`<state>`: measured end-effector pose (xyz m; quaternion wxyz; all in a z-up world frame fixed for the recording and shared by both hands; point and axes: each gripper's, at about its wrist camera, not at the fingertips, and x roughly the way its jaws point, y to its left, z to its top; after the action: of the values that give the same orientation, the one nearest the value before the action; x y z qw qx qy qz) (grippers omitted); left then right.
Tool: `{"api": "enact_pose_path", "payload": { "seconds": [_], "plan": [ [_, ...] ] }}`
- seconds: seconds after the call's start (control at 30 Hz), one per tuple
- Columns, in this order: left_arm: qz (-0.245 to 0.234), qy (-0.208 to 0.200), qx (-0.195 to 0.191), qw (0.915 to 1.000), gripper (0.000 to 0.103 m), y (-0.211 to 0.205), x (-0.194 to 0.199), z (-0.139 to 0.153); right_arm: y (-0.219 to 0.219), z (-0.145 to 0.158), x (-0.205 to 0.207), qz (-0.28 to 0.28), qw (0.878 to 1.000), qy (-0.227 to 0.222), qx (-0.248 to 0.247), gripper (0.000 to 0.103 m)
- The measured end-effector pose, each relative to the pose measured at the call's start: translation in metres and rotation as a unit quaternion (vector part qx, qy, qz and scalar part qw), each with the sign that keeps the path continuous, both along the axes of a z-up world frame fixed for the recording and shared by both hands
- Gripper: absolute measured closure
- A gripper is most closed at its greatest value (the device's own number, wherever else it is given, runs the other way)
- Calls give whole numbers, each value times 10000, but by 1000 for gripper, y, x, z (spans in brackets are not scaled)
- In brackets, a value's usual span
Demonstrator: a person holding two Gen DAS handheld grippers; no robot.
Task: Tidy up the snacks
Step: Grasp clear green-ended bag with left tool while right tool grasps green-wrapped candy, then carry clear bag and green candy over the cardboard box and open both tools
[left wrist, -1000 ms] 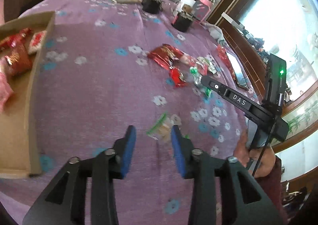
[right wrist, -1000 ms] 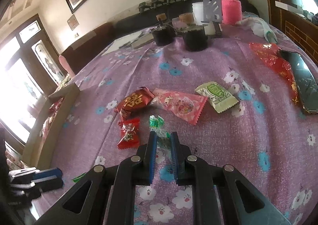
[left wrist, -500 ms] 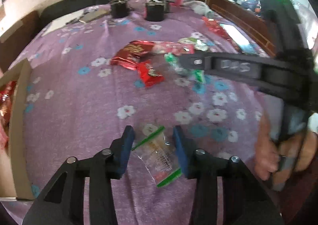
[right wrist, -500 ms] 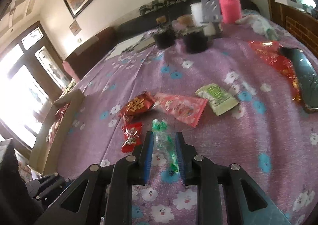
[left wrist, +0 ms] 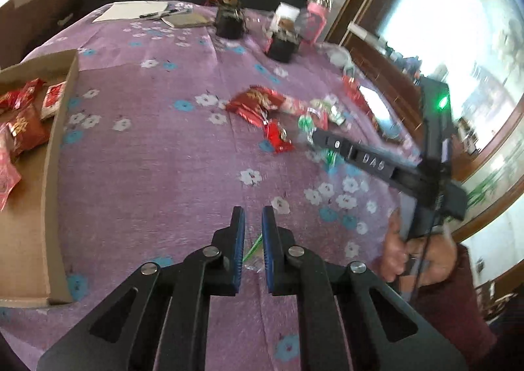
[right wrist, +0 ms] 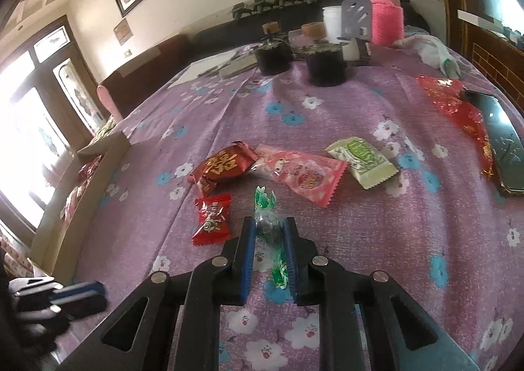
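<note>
My left gripper (left wrist: 252,215) is shut on a clear snack packet with green edges (left wrist: 252,248), which is mostly hidden between the blue pads. My right gripper (right wrist: 268,224) is shut on a green-ended wrapped candy (right wrist: 266,217) just above the purple cloth. Ahead of it lie a small red packet (right wrist: 212,218), a dark red packet (right wrist: 226,165), a pink packet (right wrist: 303,174) and a pale green packet (right wrist: 362,162). A cardboard tray (left wrist: 55,154) holding red snacks sits at the left. The right gripper's body also shows in the left wrist view (left wrist: 370,161).
A phone (right wrist: 504,145) and a red wrapper (right wrist: 455,102) lie at the right edge. Two black pots (right wrist: 326,68), a pink bottle (right wrist: 386,15), a white cup and papers stand at the back. The table is covered by a purple flowered cloth (left wrist: 163,158).
My left gripper has closed on the clear green-edged packet and swung back toward the tray side. My right gripper keeps the green candy and has barely moved.
</note>
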<state>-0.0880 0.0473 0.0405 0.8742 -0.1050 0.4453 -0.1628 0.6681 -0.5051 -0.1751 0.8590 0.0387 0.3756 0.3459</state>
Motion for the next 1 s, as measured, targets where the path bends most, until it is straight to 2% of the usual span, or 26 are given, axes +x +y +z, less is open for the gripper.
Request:
{"api": "enact_pose_path", "payload": {
  "seconds": [0.13,0.23,0.3,0.33,0.4,0.47,0.63,0.73,0.77,0.8,0.9,1.0],
  "plan": [
    [-36,37,-7,10000,95,7,-1,3,-2,0,0,-114,9999,3,-32,85],
    [-109,535,-267,9981,88,3,3,-12,-2,-1,0,-143,9999,6,-65,85],
    [-49,811,-414,9958,66,-1,2,-24,-1,-1,0,-149,9999,3,-74,85],
    [17,865,-416,9954,64,-4,0,-27,-2,-1,0,-157,9998,5,-74,85],
    [100,632,-268,9976,46,-15,-4,-24,-2,-1,0,-152,9999,5,-75,85],
    [17,607,-102,9981,40,-27,-4,-24,-2,0,0,-155,9999,7,-73,85],
    [-239,191,716,9970,40,-66,-2,-25,-3,-1,0,-180,9998,33,-55,85],
    [-477,-62,1415,9888,43,-91,-6,-29,-4,-1,0,-198,9998,45,-53,85],
    [-688,-172,1581,9849,65,-100,-10,-29,-4,0,0,-203,9998,47,-56,85],
    [-819,-246,1692,9819,67,-105,-13,-28,-5,0,0,-211,9997,42,-62,85],
    [-1110,-295,1730,9782,67,-112,-20,-28,-7,1,0,-246,9997,18,-86,85],
    [-1061,-88,1311,9856,67,-96,-18,-25,-10,2,0,-294,9996,-2,-49,85]
  ]
}}
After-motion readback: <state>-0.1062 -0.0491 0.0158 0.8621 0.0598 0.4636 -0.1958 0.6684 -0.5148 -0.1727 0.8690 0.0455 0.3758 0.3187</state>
